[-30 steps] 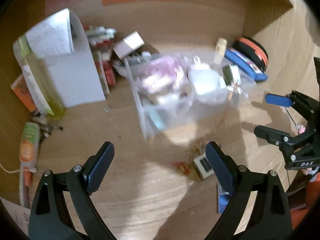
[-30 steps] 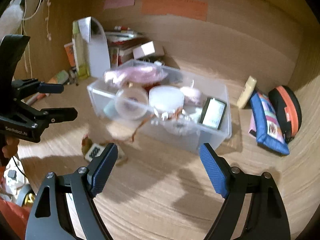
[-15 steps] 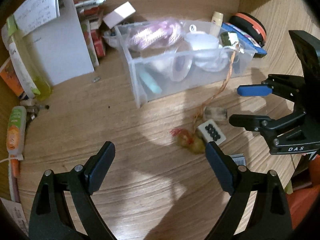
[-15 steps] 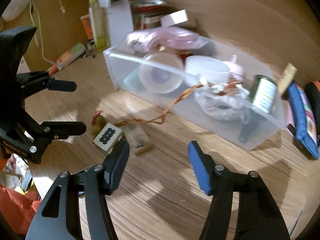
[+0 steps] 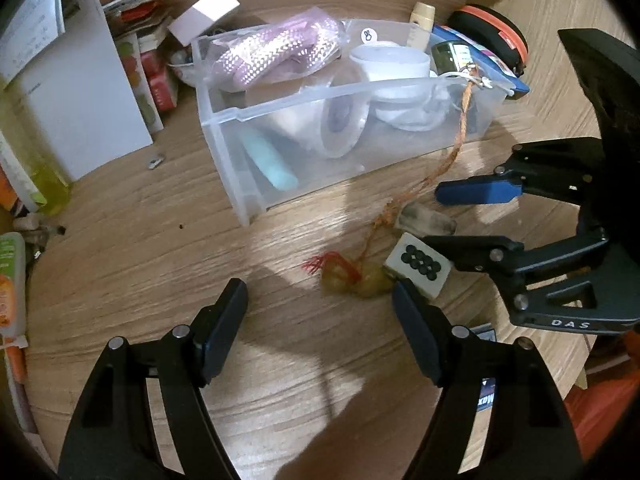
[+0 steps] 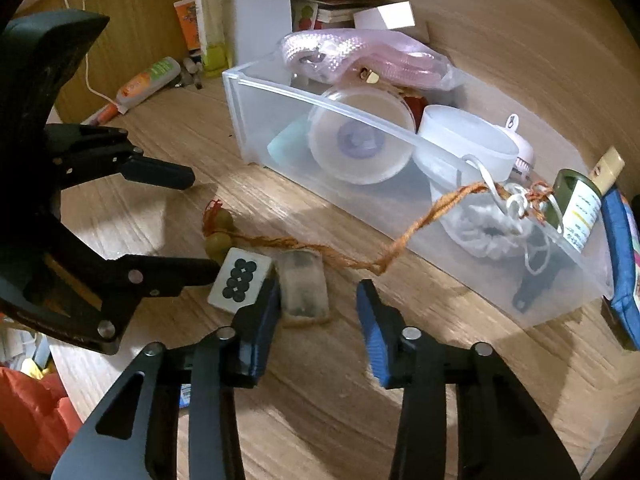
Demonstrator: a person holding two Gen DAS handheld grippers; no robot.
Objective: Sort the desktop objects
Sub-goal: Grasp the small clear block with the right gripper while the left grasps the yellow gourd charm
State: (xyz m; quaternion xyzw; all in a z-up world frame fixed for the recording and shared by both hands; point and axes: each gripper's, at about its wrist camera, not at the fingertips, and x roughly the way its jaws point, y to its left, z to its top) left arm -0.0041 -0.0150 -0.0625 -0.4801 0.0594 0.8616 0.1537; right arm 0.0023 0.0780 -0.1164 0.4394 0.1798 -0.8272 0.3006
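A charm lies on the wooden desk in front of a clear bin (image 5: 224,168): yellow-green beads (image 5: 356,278) with a red tassel, a white mahjong tile (image 5: 418,266) and a cloudy little block (image 6: 304,288). Its orange cord (image 6: 420,220) runs up over the bin (image 6: 280,88) rim. My right gripper (image 6: 316,296) is closing with the block between its jaws; the left pad is at the block's edge, the right pad is still apart. My left gripper (image 5: 320,312) is also closing, low over the desk, with the beads (image 6: 218,232) between its fingers (image 6: 180,272), untouched.
The bin holds a pink cord bag (image 5: 276,52), tape rolls (image 6: 360,144) and a small jar (image 6: 576,204). Behind stand a white folder (image 5: 84,92), a yellow bottle (image 6: 212,20) and packets. A blue pouch (image 6: 624,240) and an orange-black case (image 5: 492,32) lie right of the bin.
Both grippers have come down and closer to the charm. The right jaws have narrowed a lot around the cloudy block; the left jaws have narrowed a little.
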